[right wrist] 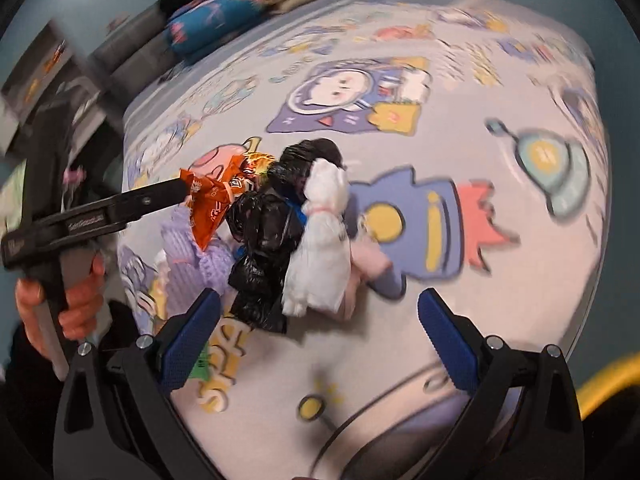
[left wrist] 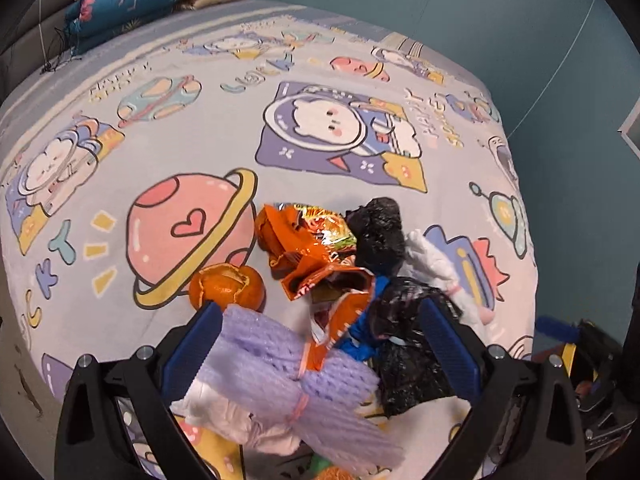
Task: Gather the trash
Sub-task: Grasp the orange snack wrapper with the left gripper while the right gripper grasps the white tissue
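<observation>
Lying diagonally, purple foam net [left wrist: 288, 376]

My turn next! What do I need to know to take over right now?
Left hand-held gripper: open, low over the trash pile, holding nothing.
Right hand-held gripper: open, empty, above the bedsheet beside the pile.
On the bed: purple foam net, orange wrappers, orange peel, black bags, white bag.
Nothing is visibly collected yet; the whole pile remains.
</observation>
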`<state>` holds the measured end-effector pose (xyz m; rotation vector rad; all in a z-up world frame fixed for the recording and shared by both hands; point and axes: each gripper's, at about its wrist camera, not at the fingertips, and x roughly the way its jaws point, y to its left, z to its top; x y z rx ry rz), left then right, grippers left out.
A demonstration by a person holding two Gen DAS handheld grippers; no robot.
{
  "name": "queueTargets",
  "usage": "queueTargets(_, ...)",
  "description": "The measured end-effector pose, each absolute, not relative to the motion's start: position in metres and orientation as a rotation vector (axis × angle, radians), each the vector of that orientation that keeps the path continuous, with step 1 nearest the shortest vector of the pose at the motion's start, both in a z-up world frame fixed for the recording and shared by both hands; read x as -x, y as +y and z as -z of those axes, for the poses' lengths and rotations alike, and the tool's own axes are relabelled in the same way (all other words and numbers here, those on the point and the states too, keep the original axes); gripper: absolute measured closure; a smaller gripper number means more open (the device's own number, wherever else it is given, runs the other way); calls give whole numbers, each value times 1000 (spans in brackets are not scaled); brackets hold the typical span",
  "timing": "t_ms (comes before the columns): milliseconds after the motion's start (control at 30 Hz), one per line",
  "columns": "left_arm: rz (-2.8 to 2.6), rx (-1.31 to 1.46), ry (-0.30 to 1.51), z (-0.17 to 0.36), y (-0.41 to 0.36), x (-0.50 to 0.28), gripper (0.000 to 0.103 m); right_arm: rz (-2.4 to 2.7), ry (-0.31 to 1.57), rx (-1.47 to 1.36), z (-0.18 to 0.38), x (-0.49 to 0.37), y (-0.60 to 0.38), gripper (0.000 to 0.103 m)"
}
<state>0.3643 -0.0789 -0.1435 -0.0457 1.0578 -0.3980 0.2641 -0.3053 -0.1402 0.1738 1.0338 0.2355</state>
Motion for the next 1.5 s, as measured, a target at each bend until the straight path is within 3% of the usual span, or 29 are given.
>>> queueTargets(100, 407, 75, 1099, 157, -77, -371, 8, -287, 1082, -150, 153, -281, -303, 17)
queueTargets(233, 422, 123, 1127, 166, -74, -379, 8, -333, 1097, -122, 158, -294, -301, 20)
queueTargets(467, 445, 140, 1137, 175, -72, -384, 11, -398, 1165, -382, 160, -336, -326, 22)
queueTargets(600, 441, 166, 1161, 183, -69, -390, 19, -362, 1227, -412, 176, -358, -327, 34)
queueTargets(733, 433, 168, 1174, 188, -67, -394, 29, -335, 1286, -484, 197, -374, -328, 37)
queueTargets(933, 445, 223, 1185, 191, -58, -397, 44, -306, 1319, -503, 213, -379, -323, 52)
queueTargets(1033, 456, 257, 1192, 192, -51, -396, 55, -299, 1328, -496, 215, -375, -320, 63)
queueTargets(1167, 467, 295, 1180, 190, -45, -392, 61, -283, 1308, -521, 212, -368, -319, 80)
queueTargets(1500, 555, 317, 1098, 161, -33, -373, 71, -305, 1234, -531, 186, -348, -315, 84)
